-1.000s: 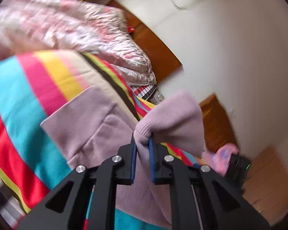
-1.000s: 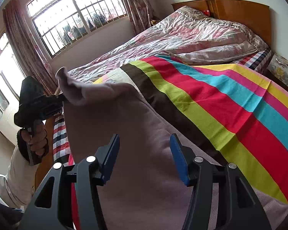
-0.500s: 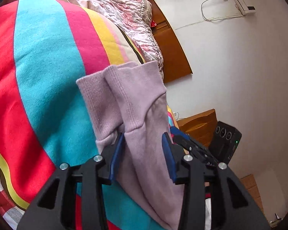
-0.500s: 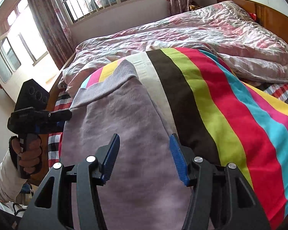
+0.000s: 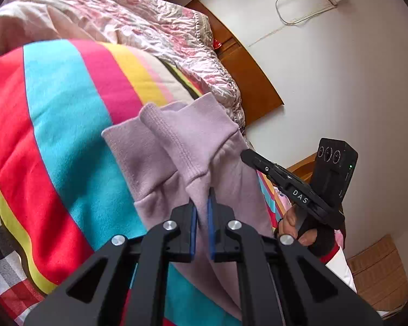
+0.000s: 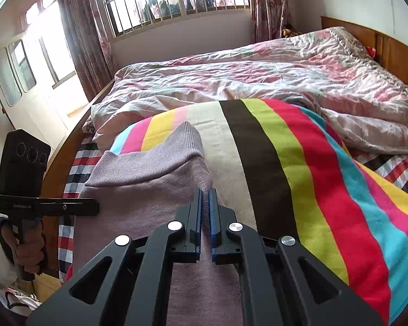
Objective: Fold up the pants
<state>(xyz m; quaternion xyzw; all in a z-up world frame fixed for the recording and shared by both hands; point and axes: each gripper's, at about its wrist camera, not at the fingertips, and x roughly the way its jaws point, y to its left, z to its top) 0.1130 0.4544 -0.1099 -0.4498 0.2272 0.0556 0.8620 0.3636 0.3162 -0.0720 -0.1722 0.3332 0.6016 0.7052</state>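
Both grippers pinch lilac sweatpants (image 5: 198, 146) on a striped blanket (image 5: 68, 125).

Left gripper (image 5: 201, 206) clamps fabric below the cuffs; right gripper (image 6: 205, 198), jaws pressed together, appears to nip the cloth. Lifting both evenly should keep the fold square.

Both grippers were open half a second ago. Now the left gripper (image 5: 201, 203) pinches the pants (image 5: 182, 146) below the cuffs, and the right gripper (image 6: 205, 198) has closed on them too.
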